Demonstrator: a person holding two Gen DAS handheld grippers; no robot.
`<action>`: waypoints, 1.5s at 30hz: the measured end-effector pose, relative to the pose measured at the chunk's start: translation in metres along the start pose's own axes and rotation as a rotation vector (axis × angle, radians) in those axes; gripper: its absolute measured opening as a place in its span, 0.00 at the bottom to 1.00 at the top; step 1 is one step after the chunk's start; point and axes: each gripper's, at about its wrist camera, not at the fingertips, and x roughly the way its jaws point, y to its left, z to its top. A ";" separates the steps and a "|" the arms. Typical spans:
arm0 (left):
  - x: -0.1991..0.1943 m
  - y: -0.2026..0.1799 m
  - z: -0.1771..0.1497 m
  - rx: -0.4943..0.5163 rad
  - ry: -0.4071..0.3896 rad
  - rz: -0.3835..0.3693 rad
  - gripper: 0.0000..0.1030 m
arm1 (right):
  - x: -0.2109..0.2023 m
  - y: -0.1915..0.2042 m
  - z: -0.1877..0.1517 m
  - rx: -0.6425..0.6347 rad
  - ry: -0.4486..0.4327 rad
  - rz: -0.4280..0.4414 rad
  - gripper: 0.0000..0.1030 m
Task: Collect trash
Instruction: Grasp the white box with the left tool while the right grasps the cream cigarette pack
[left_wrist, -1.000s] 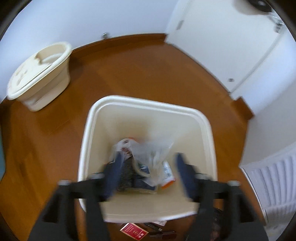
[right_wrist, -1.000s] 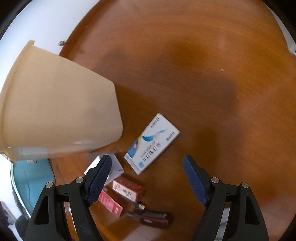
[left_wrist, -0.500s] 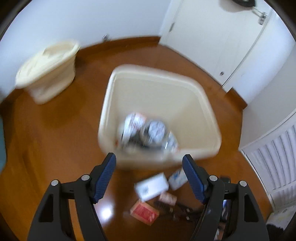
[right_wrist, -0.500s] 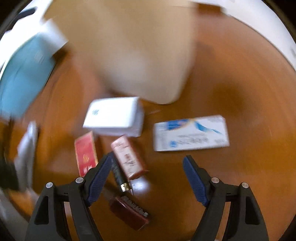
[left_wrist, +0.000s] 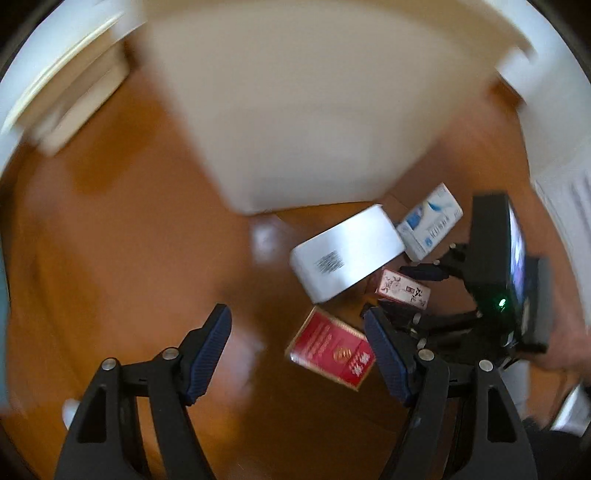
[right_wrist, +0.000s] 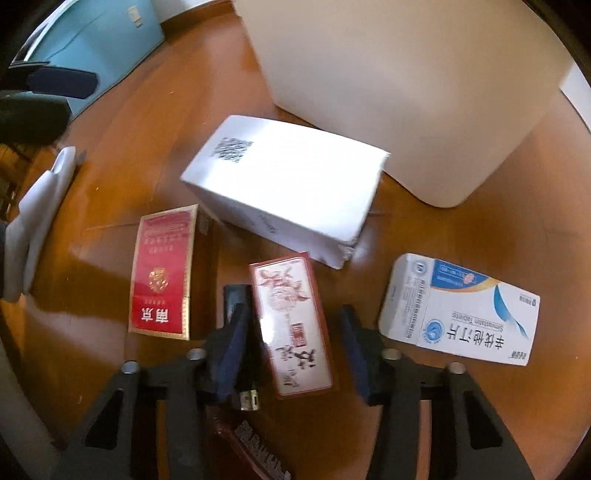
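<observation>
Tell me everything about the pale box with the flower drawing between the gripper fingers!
The flower box is a small, pale cardboard-looking pack with a dark red border, a reddish flower drawing and brush-style writing. It lies flat on the wooden floor, closed, between the open fingers of the right gripper. A black lighter lies beside it.

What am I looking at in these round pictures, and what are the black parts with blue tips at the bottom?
Each picture comes from a wide-angle camera on a hand-held grasping tool. A person carries one in each hand. The black arms with blue pads are its two fingers.

The left tool is open and empty above the brown wooden floor.

The right tool is open, its fingers on either side of a pale carton with red flower drawings, not yet gripping it.

Also on the floor: a red and gold cigarette pack, a large white cardboard box, a white and blue tablet box and the cream plastic waste bin.
</observation>
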 end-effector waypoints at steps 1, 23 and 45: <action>0.003 -0.008 0.002 0.046 0.000 0.005 0.72 | -0.006 -0.006 0.000 0.028 -0.013 0.010 0.33; 0.123 -0.056 0.044 0.484 0.170 0.035 0.72 | -0.093 -0.067 -0.089 0.501 -0.203 0.086 0.31; -0.171 -0.057 0.115 0.208 -0.280 -0.168 0.54 | -0.177 -0.081 -0.093 0.598 -0.381 -0.008 0.31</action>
